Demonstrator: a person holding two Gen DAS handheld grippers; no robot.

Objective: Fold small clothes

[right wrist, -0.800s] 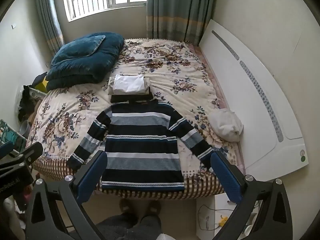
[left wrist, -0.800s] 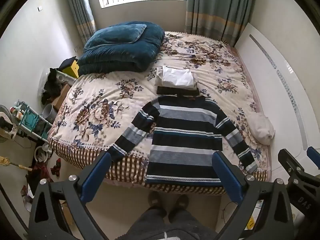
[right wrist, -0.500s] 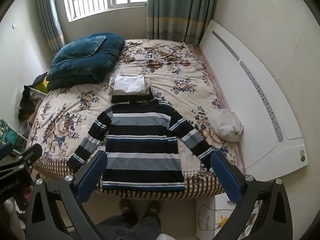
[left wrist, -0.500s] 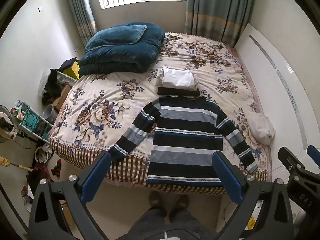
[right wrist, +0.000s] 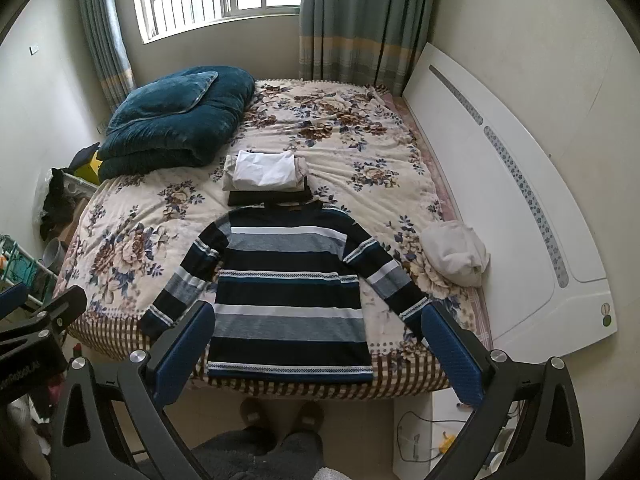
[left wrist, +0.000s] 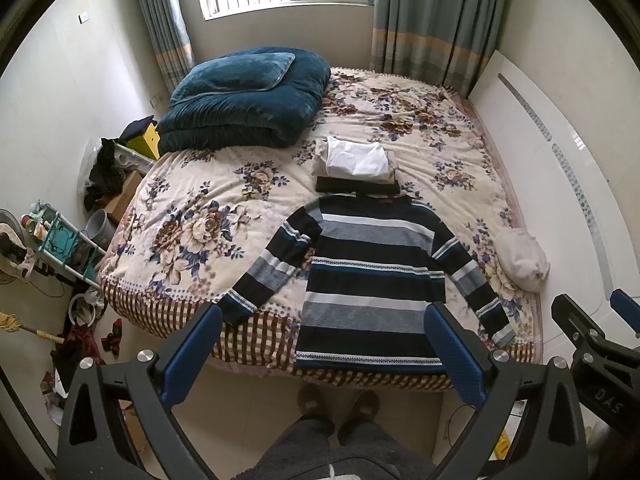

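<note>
The left gripper [left wrist: 322, 344] and right gripper [right wrist: 318, 340] are being held wide apart (nothing gripped) above the flat navy-and-grey striped knit sweater [right wrist: 290, 292].

"DAS" on the right gripper [left wrist: 608, 396].

Dark folded garment [left wrist: 356, 186] mostly hidden, perhaps trousers.
</note>
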